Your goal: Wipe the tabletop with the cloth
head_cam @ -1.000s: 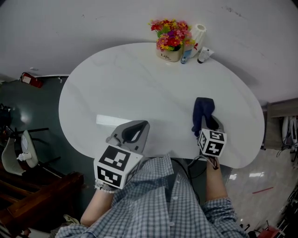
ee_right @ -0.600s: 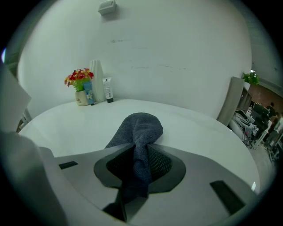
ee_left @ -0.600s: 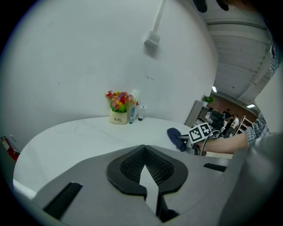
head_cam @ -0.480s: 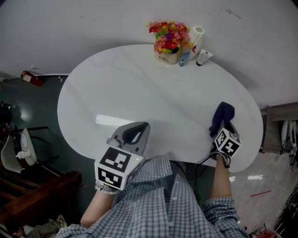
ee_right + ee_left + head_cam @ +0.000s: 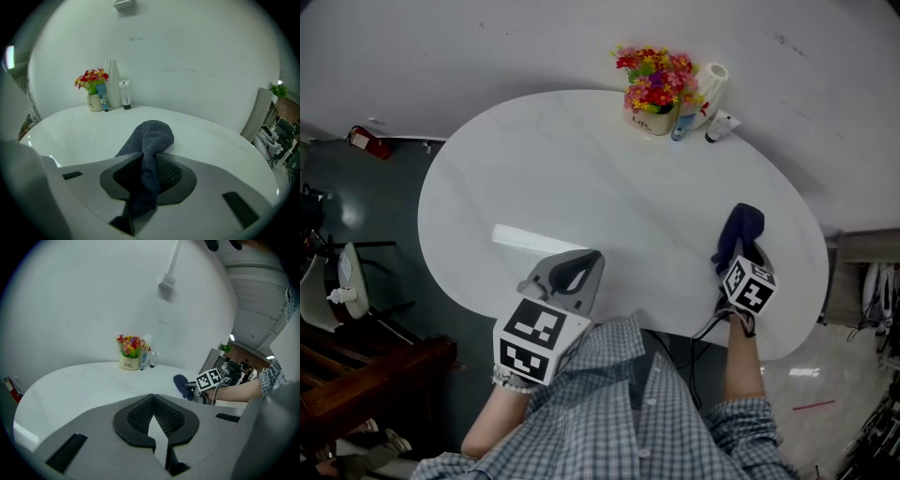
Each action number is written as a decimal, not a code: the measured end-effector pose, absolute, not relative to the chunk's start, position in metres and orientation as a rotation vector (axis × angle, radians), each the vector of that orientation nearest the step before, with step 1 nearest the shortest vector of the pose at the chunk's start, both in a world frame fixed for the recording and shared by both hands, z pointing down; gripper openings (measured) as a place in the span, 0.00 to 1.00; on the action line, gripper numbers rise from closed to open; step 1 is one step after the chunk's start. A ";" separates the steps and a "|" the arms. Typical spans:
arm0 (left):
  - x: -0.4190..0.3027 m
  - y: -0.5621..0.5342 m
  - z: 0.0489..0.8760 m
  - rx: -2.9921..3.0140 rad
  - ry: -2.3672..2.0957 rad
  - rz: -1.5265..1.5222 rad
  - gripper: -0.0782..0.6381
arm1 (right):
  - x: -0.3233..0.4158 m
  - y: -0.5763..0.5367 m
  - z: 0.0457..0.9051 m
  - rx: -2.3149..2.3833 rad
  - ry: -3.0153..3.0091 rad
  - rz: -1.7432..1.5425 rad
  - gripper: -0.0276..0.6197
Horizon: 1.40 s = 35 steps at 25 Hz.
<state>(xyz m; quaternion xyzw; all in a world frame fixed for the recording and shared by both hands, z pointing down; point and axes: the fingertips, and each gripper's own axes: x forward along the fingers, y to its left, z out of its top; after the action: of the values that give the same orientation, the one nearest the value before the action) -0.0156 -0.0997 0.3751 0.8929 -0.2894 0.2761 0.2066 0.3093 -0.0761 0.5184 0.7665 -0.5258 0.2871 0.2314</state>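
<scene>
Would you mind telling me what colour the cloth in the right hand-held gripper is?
Dark navy blue. The cloth shows best in the right gripper view.

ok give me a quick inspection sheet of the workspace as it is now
surface: white oval table, no spill seen
job's things: dark blue cloth, its far end lying on the table's right side
clutter: flower pot, white roll and tubes at the far edge
grippers: right tongs shut on the cloth; left tongs shut, empty, over the near edge
cables: black cable running from the right gripper below the table edge
surroundings: grey wall behind; red object and dark furniture at the left
</scene>
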 end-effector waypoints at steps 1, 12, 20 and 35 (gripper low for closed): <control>-0.016 -0.100 0.375 2.484 -0.813 0.768 0.11 | 0.302 -0.083 0.518 2.091 -1.469 0.781 0.16; -0.028 -0.103 0.376 2.436 -0.890 0.733 0.11 | 0.196 -0.157 0.516 1.820 -1.761 0.673 0.16; -0.049 -0.106 0.380 2.371 -0.981 0.707 0.11 | 0.110 -0.199 0.515 1.589 -1.934 0.582 0.16; -0.088 -0.115 0.385 2.270 -1.104 0.699 0.11 | 0.016 -0.281 0.511 1.419 -2.026 0.481 0.16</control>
<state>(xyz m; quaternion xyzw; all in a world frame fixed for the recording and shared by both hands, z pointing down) -0.0881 -0.1149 0.3848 0.8372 -0.4073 0.2579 0.2583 0.0164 -0.2812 0.5115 0.5362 -0.7654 0.1818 0.3060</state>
